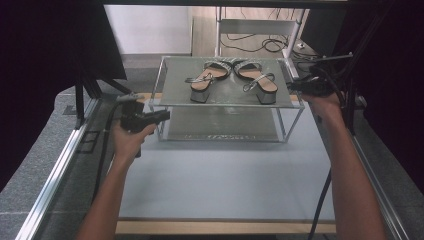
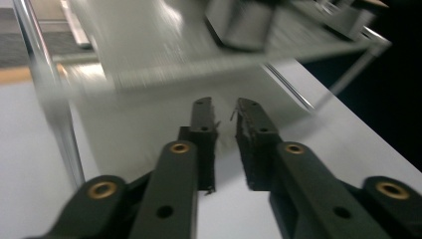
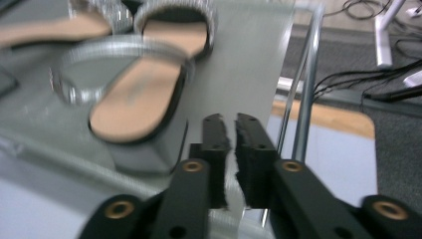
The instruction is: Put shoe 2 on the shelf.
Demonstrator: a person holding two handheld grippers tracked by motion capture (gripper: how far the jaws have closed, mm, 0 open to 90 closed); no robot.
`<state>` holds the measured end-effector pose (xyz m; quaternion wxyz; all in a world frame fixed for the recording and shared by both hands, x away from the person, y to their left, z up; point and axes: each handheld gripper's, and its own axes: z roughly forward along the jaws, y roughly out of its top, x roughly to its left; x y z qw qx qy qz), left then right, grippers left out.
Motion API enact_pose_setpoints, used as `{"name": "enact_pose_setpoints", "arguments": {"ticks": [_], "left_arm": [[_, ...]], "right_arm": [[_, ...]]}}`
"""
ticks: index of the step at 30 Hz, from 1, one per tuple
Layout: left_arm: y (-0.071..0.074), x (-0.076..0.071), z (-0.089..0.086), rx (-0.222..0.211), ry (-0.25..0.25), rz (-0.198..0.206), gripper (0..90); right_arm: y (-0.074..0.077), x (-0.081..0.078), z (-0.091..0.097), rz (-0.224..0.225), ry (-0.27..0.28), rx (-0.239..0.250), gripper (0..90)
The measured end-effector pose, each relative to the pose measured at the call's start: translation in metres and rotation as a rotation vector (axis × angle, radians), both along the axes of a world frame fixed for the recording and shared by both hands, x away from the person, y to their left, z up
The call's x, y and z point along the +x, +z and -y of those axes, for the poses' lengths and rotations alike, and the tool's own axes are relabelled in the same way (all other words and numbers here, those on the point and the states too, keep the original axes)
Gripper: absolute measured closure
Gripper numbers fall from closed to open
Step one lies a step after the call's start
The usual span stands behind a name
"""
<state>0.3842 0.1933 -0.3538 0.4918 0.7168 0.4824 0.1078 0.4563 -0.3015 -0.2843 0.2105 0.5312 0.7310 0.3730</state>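
In the left gripper view the grey two-tier metal-framed shelf (image 2: 209, 55) is smeared by motion blur, and the block heel of a sandal (image 2: 239, 22) on it is cut off by the top edge. In the right gripper view the two silver-strapped tan-soled sandals (image 3: 134, 94) are blurred, the farther one cropped at the left and top edges.
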Motion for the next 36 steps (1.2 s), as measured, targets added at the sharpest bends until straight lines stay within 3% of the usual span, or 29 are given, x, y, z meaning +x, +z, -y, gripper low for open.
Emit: {"name": "enact_pose_setpoints", "arguments": {"ticks": [3,4,5,9,15,17,21,30,33,36], "left_arm": [[0.003,0.035,0.013,0.012,0.043,-0.034,84.6],[0.003,0.035,0.013,0.012,0.043,-0.034,85.2],[0.003,0.043,0.017,0.013,0.052,-0.039,85.6],[0.005,0.065,0.034,0.052,0.069,-0.057,85.8],[0.001,0.081,0.050,0.082,0.035,-0.077,83.7],[0.002,0.086,0.057,0.080,0.026,-0.086,83.9],[0.002,0.090,0.064,0.114,0.037,-0.084,86.6],[0.002,0.088,0.085,0.081,0.000,-0.089,88.6],[0.004,0.086,0.104,0.095,-0.027,-0.084,88.6],[0.003,0.087,0.113,0.078,-0.036,-0.094,88.7]], "right_arm": [[-0.020,-0.002,-0.005,-0.018,0.019,-0.020,89.4],[-0.020,-0.002,-0.005,-0.018,0.019,-0.020,89.4],[-0.028,0.001,-0.010,-0.028,0.026,-0.030,89.5],[-0.039,0.006,-0.019,-0.033,0.035,-0.032,89.5],[-0.047,0.012,-0.029,-0.027,0.047,-0.005,89.5],[-0.049,0.011,-0.033,-0.017,0.047,-0.022,89.7],[-0.052,0.009,-0.032,-0.015,0.040,-0.004,89.7],[-0.053,0.005,-0.045,-0.012,0.077,0.016,89.9],[-0.053,0.003,-0.057,-0.005,0.111,0.014,89.8],[-0.055,0.004,-0.072,-0.008,0.141,0.031,89.8]]}}
